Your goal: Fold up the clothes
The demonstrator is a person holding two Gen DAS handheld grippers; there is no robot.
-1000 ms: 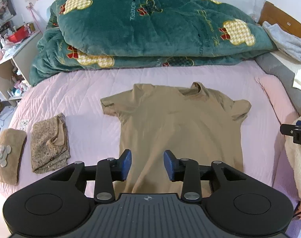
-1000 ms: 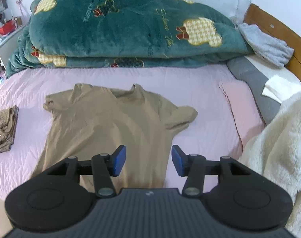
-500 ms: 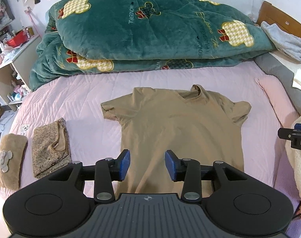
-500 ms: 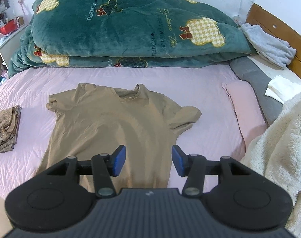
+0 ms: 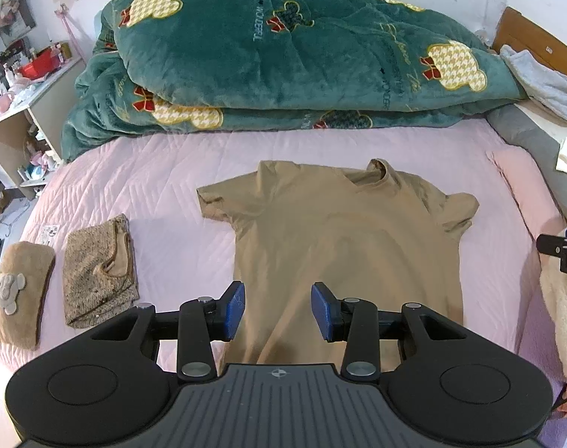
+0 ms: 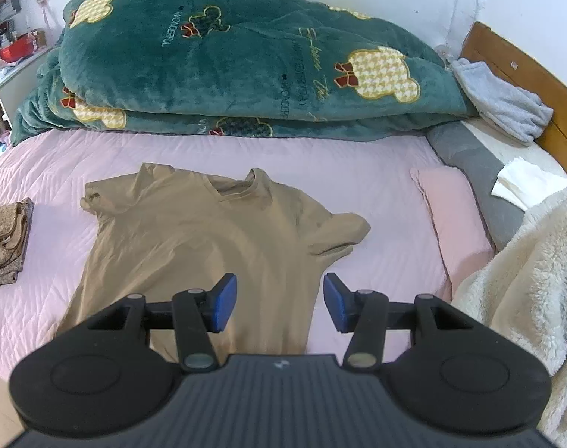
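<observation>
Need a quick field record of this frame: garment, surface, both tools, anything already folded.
garment: tan T-shirt, spread flat, front up, collar toward the quilt, not yet folded
surface: pink bedspread
left tool: open, nothing between the pads, above the shirt's hem
right tool: open, empty, above the shirt's lower right side
already folded: speckled brown garment and tan plush item, left of the shirt
background: green quilt piled at the far side of the bed
right edge: cream fleece
</observation>
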